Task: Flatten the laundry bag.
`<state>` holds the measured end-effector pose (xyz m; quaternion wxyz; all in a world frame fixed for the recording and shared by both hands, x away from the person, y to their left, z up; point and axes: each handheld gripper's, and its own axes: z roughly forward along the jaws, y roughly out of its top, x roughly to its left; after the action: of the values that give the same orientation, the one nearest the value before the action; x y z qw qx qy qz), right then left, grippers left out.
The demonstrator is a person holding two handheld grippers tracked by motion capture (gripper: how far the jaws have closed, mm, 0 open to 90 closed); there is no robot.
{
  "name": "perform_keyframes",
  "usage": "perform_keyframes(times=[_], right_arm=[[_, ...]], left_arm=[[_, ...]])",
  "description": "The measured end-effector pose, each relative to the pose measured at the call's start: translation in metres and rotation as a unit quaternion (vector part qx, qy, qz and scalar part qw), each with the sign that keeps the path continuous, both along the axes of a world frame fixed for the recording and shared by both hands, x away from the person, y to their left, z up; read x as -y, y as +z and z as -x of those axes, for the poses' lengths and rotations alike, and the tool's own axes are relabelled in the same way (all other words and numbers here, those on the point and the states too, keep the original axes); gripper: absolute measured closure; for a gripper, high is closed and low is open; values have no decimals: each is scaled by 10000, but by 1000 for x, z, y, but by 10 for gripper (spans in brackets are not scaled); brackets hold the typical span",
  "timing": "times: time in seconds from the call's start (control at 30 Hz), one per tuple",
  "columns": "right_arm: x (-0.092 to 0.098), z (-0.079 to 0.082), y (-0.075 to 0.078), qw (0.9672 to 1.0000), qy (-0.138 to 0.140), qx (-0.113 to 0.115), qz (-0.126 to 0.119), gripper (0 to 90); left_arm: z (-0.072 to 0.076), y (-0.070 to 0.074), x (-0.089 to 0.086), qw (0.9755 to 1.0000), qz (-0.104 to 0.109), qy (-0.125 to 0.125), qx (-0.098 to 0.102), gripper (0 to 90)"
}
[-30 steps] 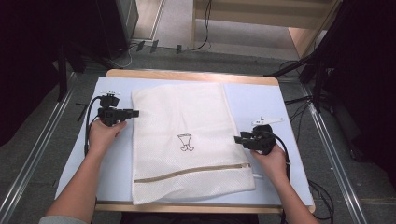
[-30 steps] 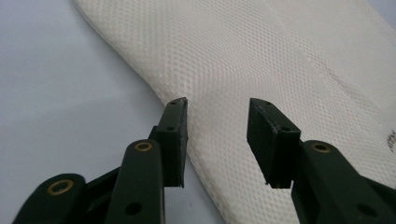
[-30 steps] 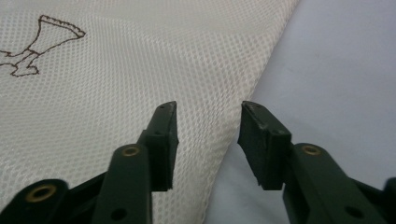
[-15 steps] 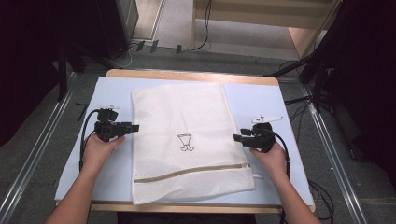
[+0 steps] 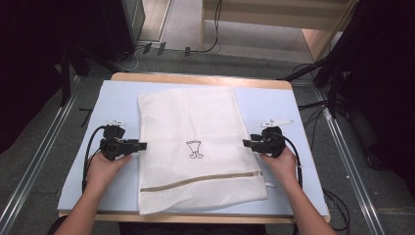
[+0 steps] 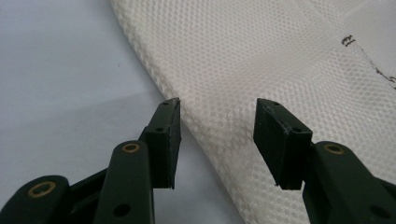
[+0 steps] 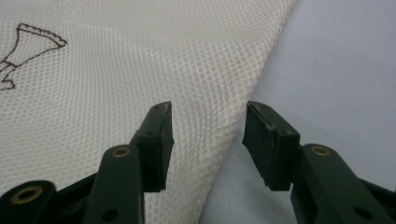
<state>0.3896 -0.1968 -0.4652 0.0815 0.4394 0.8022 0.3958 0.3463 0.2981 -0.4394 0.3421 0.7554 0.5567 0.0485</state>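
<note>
Mesh laundry bag (image 5: 195, 147) lay flat, centre of desk (image 5: 303, 112), zip closed. My left hand-held gripper (image 5: 143, 145) had just been opening, astride bag's left edge; right hand-held gripper (image 5: 245, 143) open astride right edge. Neither gripped yet; lifting/folding appeared still outstanding.

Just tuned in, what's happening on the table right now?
A person holds a gripper in each hand at either side of a white mesh laundry bag lying flat on the pale blue table. The left gripper, whose jaws have just been opening, straddles the bag's left edge; the right gripper straddles its right edge. Neither pinches the mesh yet.
</note>
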Motion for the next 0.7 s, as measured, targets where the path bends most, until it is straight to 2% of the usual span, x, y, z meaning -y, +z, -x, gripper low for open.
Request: perform_keyframes(times=[0.17, 0.27, 0.33, 0.37, 0.47, 0.53, 0.6, 0.7], right_arm=[[-3, -3, -5, 9999, 11, -82, 84, 533], [-5, -5, -9, 9997, 44, -173, 169, 546], [-7, -4, -9, 9997, 19, -100, 234, 581], [-7, -4, -9, 9997, 14, -90, 230, 591], [-7, -5, -9, 9997, -18, -115, 214, 620], [-7, -4, -9, 9996, -52, -124, 245, 671], [-8, -5, -8, 9995, 2, -169, 253, 748], [-9, -5, -6, 9990, 2, -356, 269, 809]], left_arm=[[3, -4, 5, 9998, 60, -63, -202, 527], [1, -8, 7, 9993, 73, -71, -367, 590], [0, -9, 6, 9991, 142, -1, -392, 644], [0, -9, 6, 9987, 211, 20, -471, 671], [-1, -11, 7, 9984, 245, -36, -509, 762], [-3, -11, 8, 9984, 217, -105, -503, 833], [-4, -11, 10, 9985, 220, -117, -484, 861], [-7, -7, 9, 9985, 209, -134, -480, 875]])
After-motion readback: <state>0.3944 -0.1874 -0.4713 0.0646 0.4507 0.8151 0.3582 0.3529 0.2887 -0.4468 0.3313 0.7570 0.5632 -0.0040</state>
